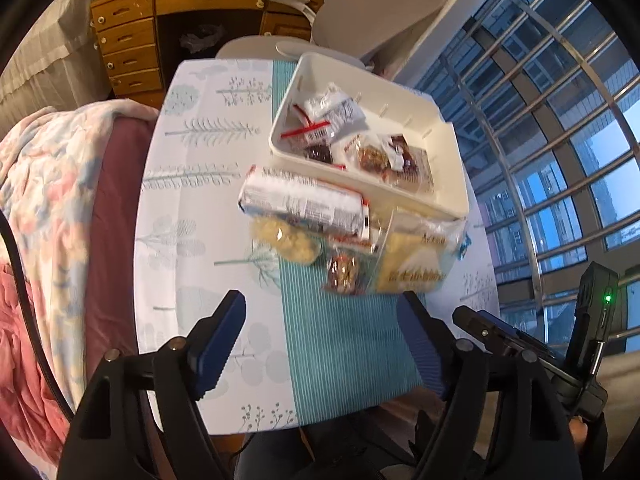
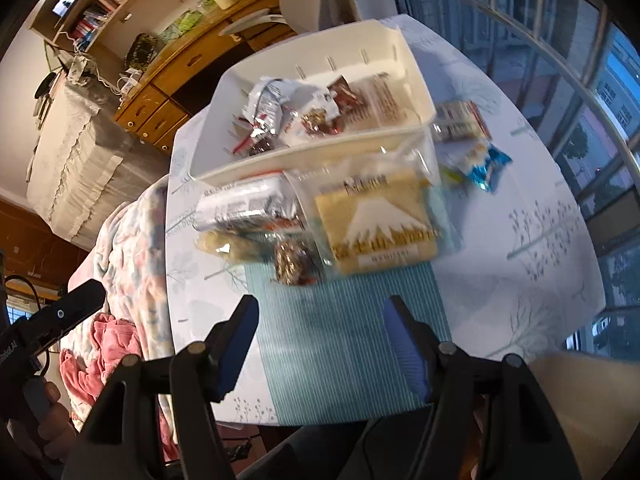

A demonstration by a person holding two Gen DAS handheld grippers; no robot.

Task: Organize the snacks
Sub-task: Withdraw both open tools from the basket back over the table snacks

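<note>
Left wrist view: left gripper point(image 1: 320, 332) low in frame, jaws spread, holding nothing; silver tube pack point(image 1: 304, 205) at centre, lying against white bin point(image 1: 424, 196), probably light, crinkly, slippery, best pinched across its middle. Right wrist view: right gripper point(image 2: 320, 338) also spread and empty; clear cracker bag point(image 2: 376, 220) centre frame, likely fragile inside, better gripped by its sealed edge.

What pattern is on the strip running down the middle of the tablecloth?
Fine teal-and-white stripes on the central tablecloth strip, clearest in the right wrist view.
</note>
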